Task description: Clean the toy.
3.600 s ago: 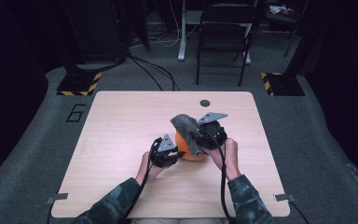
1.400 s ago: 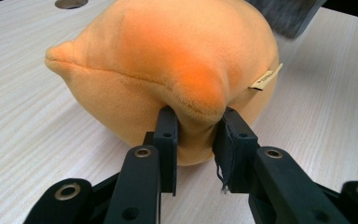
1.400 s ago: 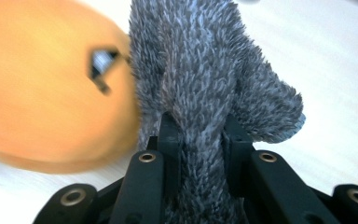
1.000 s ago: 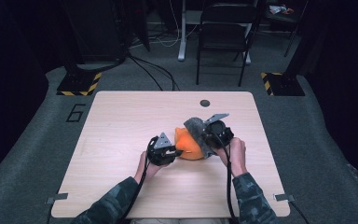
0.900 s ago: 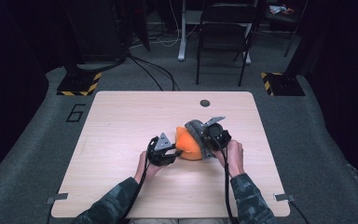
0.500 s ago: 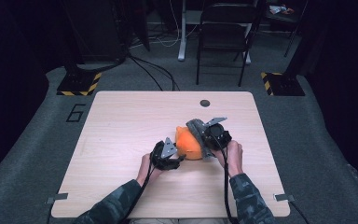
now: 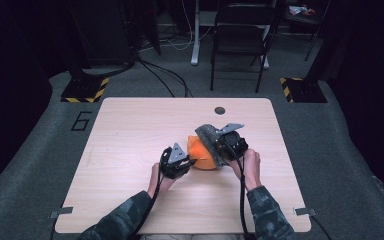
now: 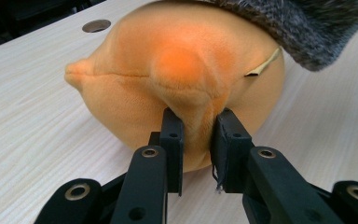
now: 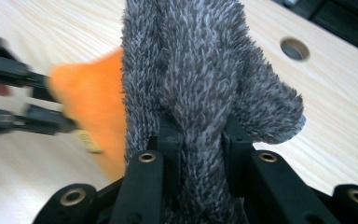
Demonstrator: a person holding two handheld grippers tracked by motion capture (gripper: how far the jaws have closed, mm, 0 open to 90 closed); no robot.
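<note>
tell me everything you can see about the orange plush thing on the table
The orange plush is a rounded, soft, short-pile toy with a seam across it, a pointed nub at one end and a small tan tag. It rests on the wooden table near its middle. The left gripper pinches a fold of its fabric; its jaws have just been closing. A grey fuzzy cloth, clamped in the right gripper, drapes over its top.

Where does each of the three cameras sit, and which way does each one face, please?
High view: above the person's side, looking forward and down on the table; forearms and both tongs show.
Left gripper view: on the left tongs, looking along jaws pinching the orange plush toy.
Right gripper view: on the right tongs, looking along jaws clamped on the grey fuzzy cloth; the left tongs show at its left edge.
All three share the toy and the cloth.
</note>
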